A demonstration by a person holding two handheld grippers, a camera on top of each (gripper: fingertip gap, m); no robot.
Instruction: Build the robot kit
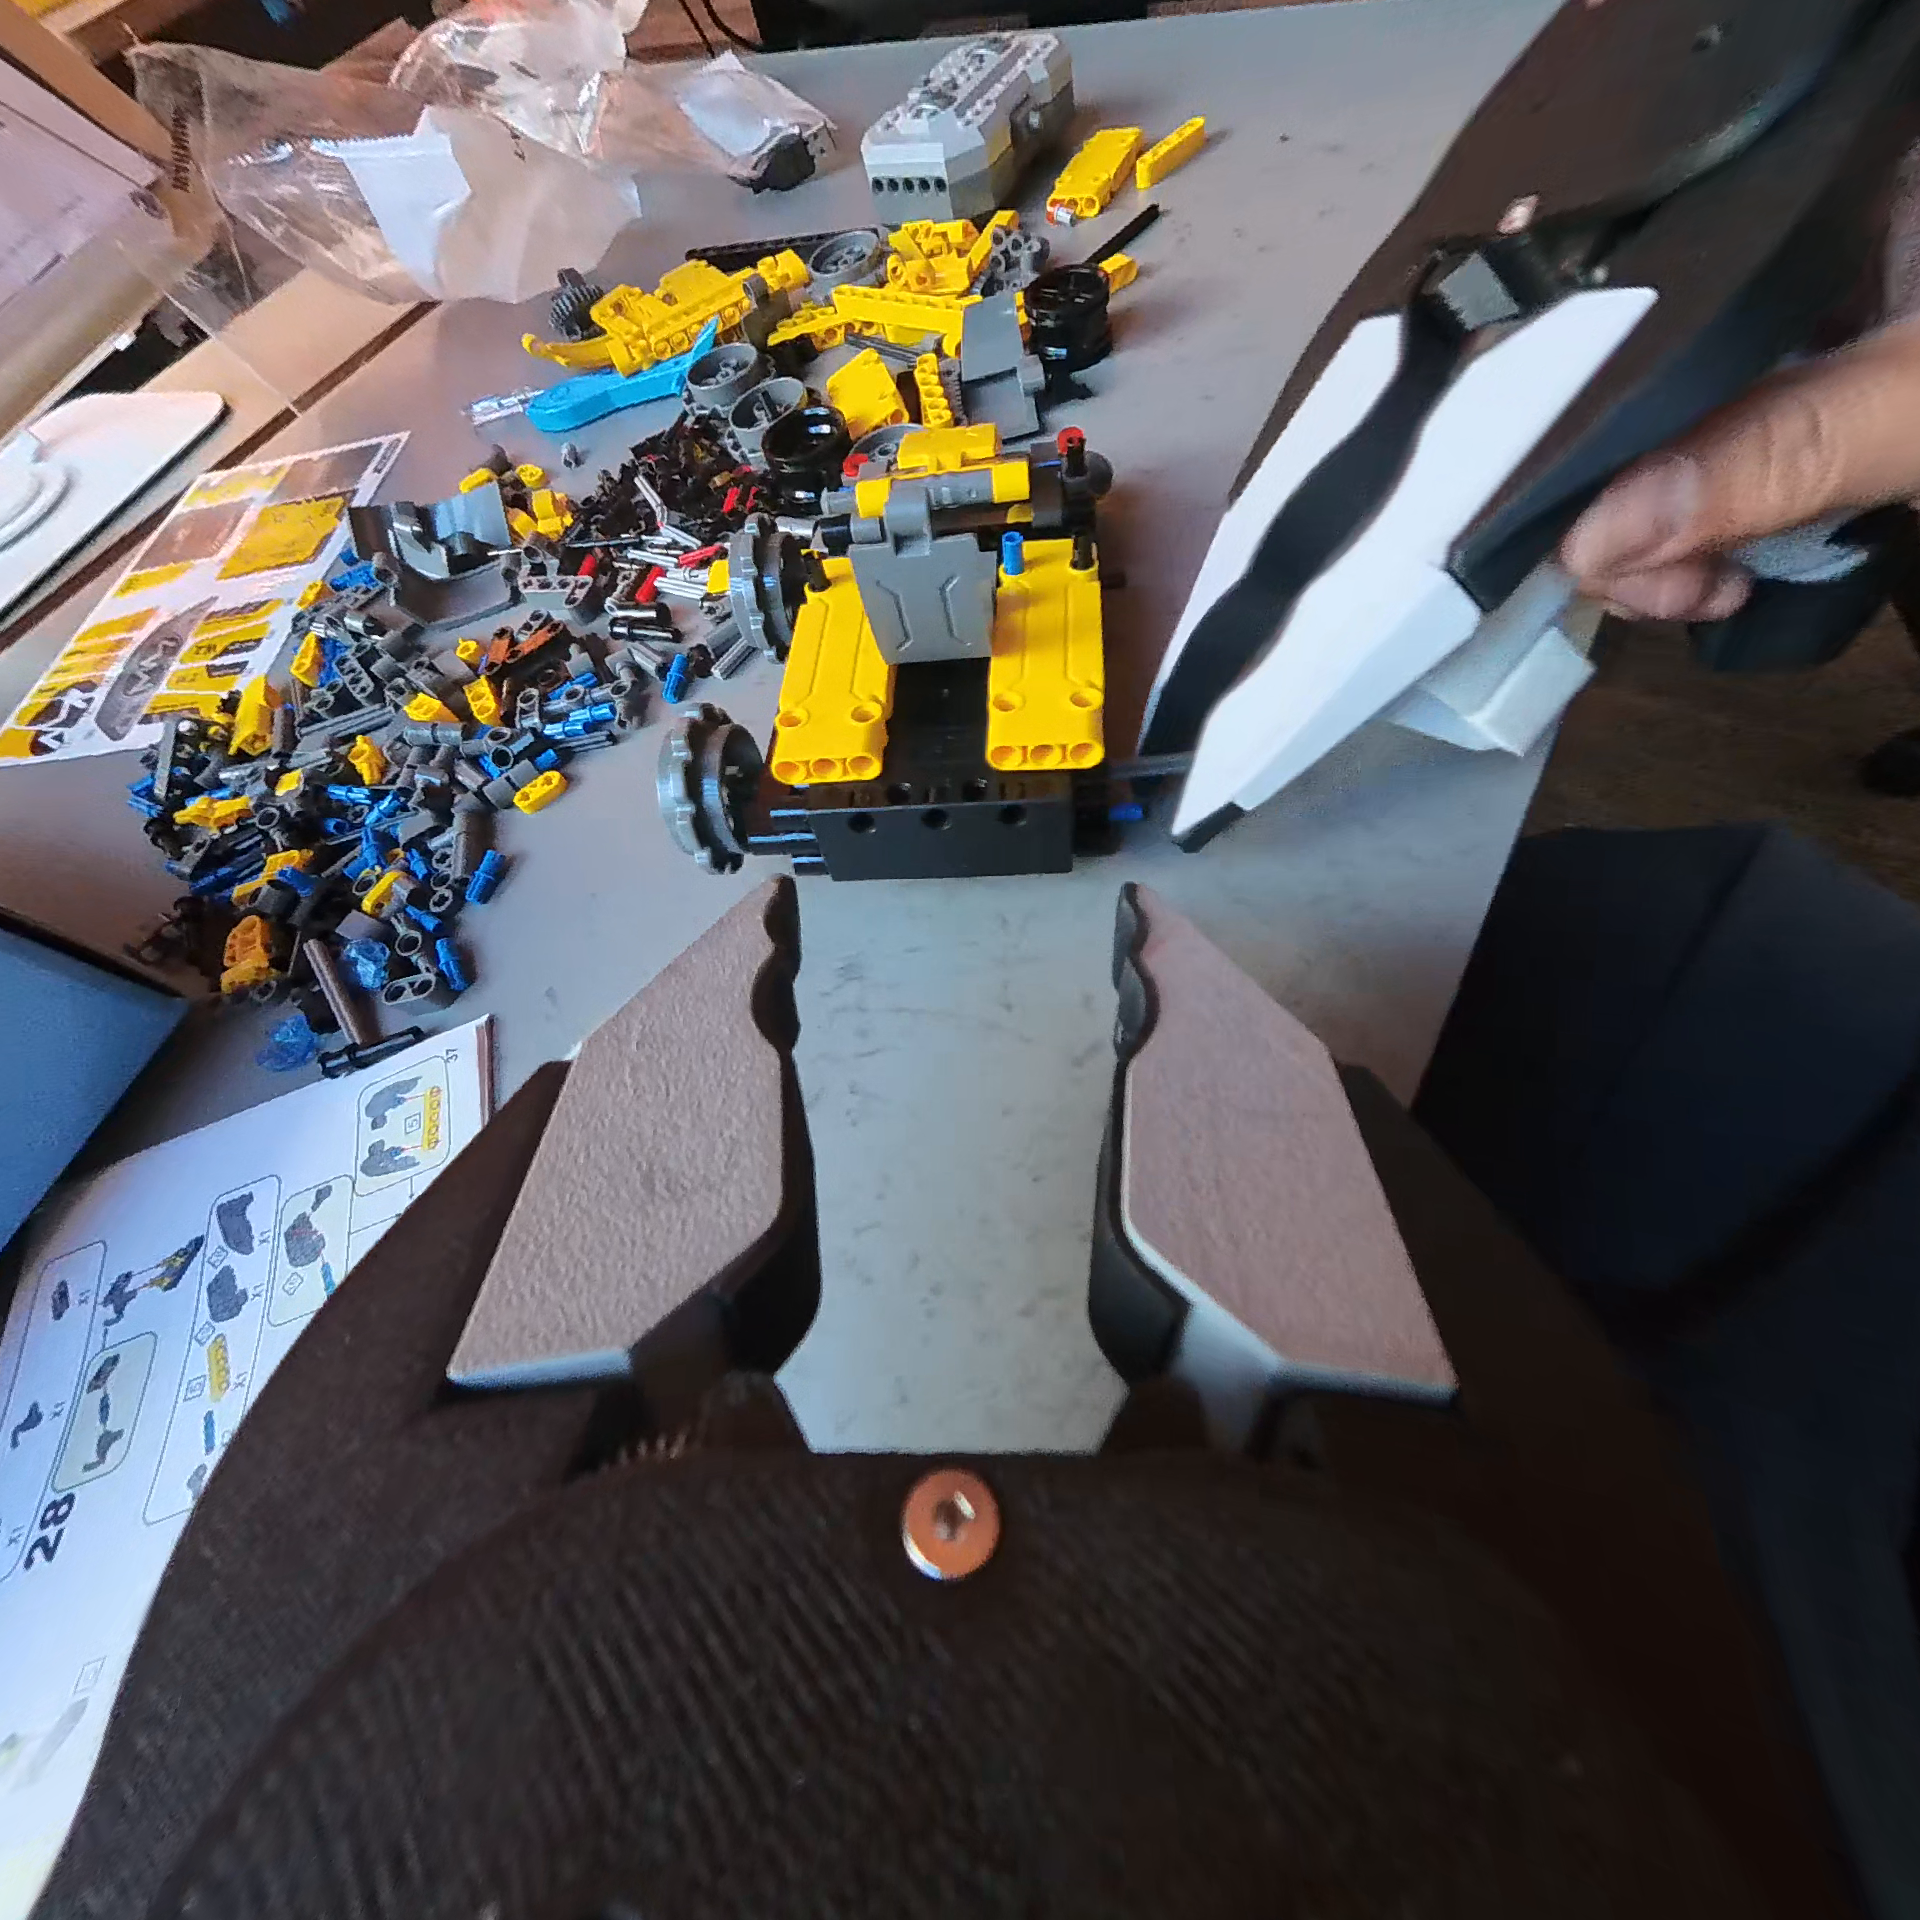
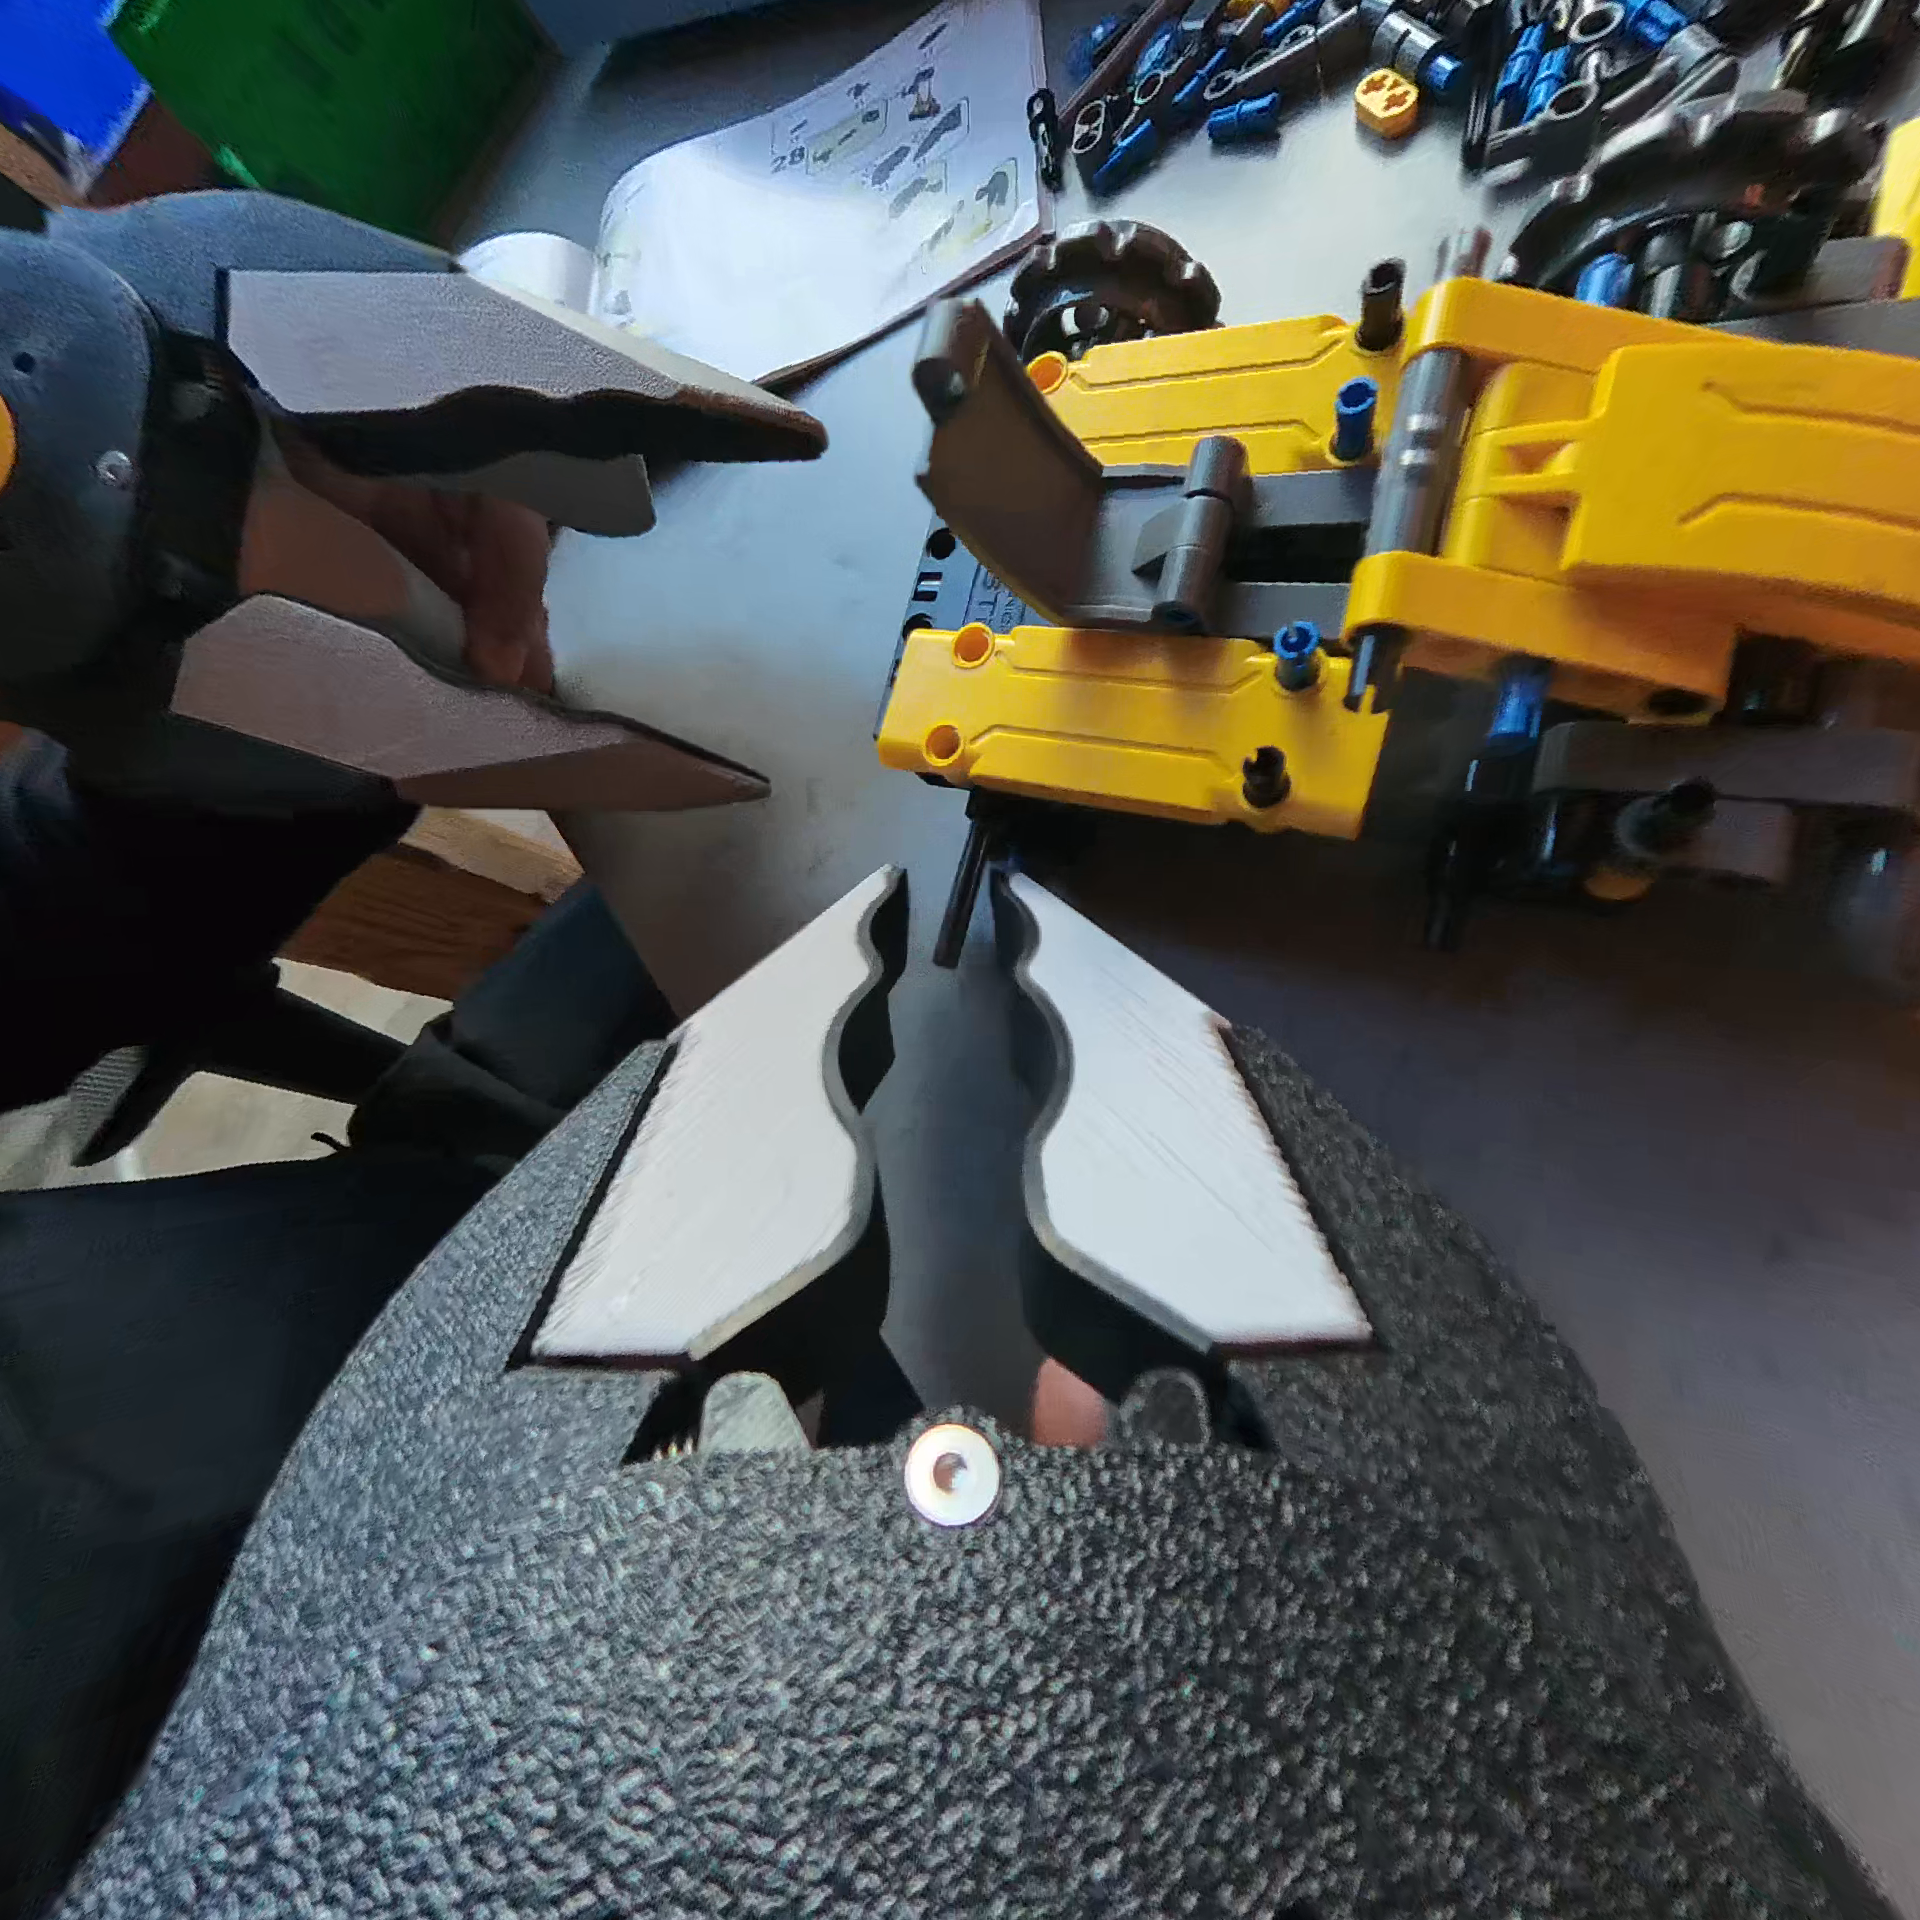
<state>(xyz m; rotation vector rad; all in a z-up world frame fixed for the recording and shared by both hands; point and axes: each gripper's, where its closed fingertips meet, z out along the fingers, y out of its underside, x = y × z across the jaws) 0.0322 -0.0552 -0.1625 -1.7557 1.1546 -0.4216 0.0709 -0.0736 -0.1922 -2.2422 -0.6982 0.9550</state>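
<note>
My right gripper point(image 2: 948, 883) fingers sit slightly apart around a thin black axle point(image 2: 958, 902) low-center on the yellow brick vehicle point(image 2: 1195, 665), left gripper point(image 1: 954, 902) fingers wide apart and empty, and I reckon the rigid, light build pops apart easily, so I'd grab its black base block point(image 1: 940, 826).

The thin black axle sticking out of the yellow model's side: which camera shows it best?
The right wrist view: the black axle sits close up, its tip between the right gripper fingertips. The left wrist view shows only a short sliver beside the yellow model.

Hobby or workshop table for a building-brick kit

A grey table point(image 1: 1299, 208) is covered with loose bricks point(image 1: 416, 727), an instruction booklet point(image 1: 208, 1299), torn plastic bags point(image 1: 436, 135) and a half-built model point(image 1: 935, 665).
</note>
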